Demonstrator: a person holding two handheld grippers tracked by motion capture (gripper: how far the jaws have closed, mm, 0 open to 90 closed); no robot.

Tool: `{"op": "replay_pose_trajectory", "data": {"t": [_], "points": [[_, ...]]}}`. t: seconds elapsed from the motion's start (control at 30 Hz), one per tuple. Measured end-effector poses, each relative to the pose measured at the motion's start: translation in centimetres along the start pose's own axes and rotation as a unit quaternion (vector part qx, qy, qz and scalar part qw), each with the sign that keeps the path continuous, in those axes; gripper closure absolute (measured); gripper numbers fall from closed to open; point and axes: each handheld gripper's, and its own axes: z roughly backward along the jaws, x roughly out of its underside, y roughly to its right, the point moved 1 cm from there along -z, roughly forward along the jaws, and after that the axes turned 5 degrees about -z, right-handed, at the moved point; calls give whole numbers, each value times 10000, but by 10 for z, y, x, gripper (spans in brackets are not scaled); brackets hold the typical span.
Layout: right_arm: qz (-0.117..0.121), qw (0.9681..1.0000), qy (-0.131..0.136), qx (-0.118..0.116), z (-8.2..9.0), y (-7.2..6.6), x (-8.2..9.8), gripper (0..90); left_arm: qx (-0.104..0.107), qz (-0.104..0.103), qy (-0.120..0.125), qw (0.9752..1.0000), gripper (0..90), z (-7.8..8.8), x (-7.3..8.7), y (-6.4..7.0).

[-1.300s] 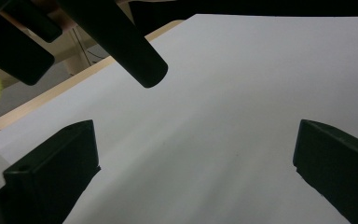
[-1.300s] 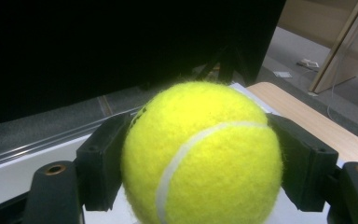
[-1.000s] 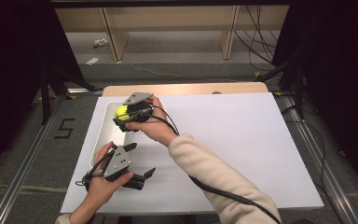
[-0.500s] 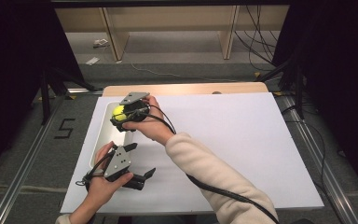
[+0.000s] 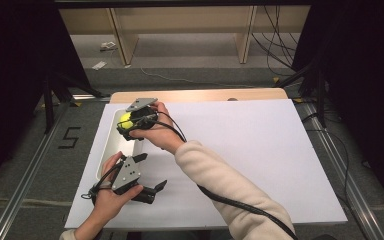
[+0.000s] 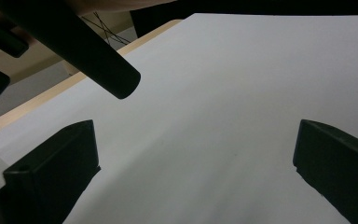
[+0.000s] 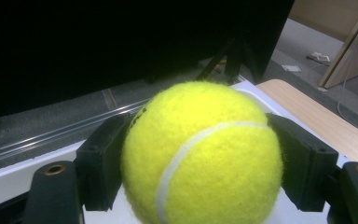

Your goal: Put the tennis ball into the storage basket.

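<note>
White board (image 5: 260,150) covers the table, where the right gripper (image 7: 200,154) clamps a tennis ball (image 7: 200,154) above a tray (image 5: 107,150) while the left gripper (image 5: 150,192) rests with jaws apart.

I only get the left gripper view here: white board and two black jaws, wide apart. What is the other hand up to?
Observer: The right gripper holds a yellow tennis ball, jaws pressed on both its sides.
Operator: Where on the table is that?
Observer: At the far left, above a white tray that lies along the left edge of the white board.
Operator: And the left gripper I look through?
Observer: The left gripper sits low over the board's near left part, jaws open with nothing between them.
</note>
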Motion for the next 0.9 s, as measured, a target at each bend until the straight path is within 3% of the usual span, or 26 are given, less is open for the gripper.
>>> {"op": "replay_pose_trajectory", "data": {"t": [0.9], "points": [[-54, 9999, -68, -52, -13, 0, -2, 269, 11, -6, 6, 10000, 0, 0, 0, 0]]}}
